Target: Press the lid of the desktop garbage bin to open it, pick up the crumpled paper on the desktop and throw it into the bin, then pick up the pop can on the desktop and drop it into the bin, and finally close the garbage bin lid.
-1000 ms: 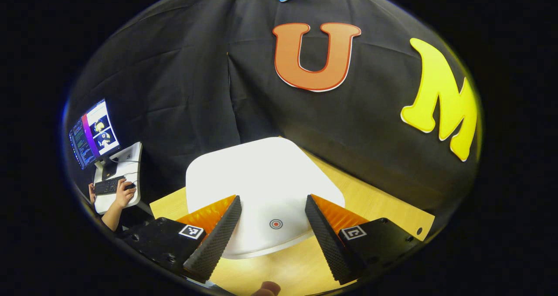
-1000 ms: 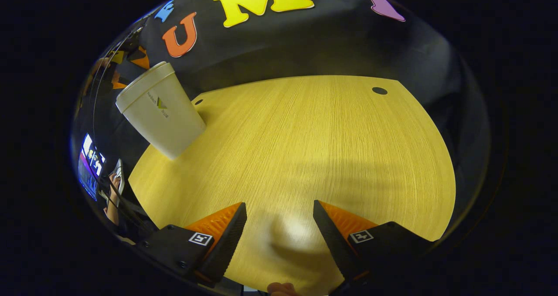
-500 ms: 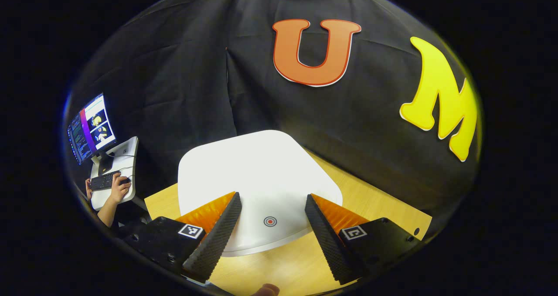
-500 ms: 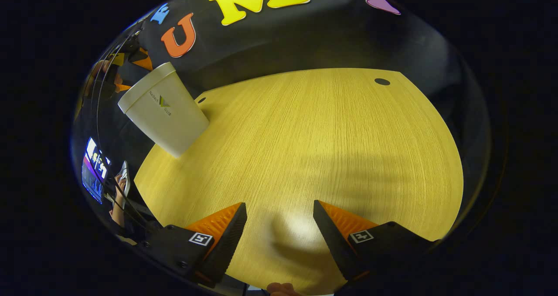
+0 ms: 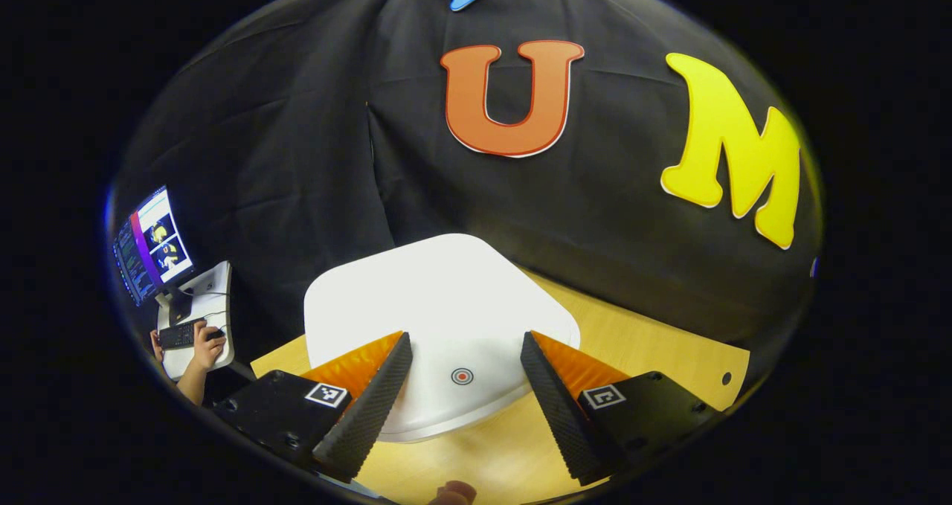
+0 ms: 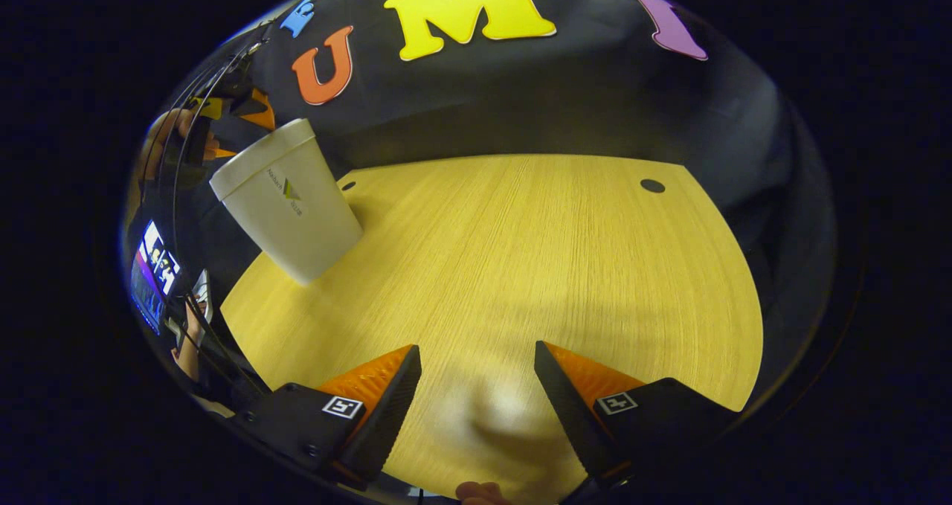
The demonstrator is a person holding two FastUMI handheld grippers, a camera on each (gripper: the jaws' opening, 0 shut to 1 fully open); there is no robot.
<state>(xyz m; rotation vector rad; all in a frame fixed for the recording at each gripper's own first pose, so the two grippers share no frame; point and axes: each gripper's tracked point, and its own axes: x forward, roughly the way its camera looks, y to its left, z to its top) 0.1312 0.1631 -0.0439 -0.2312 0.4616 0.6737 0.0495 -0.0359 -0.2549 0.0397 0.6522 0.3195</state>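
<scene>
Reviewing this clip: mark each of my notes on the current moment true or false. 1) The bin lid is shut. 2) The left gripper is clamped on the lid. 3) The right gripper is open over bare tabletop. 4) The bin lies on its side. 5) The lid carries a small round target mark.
1) The bin lid is shut: true; it lies flat on the bin.
2) The left gripper is clamped on the lid: false; its fingers stand apart above the lid.
3) The right gripper is open over bare tabletop: true.
4) The bin lies on its side: false; it stands on its base.
5) The lid carries a small round target mark: true.
</scene>
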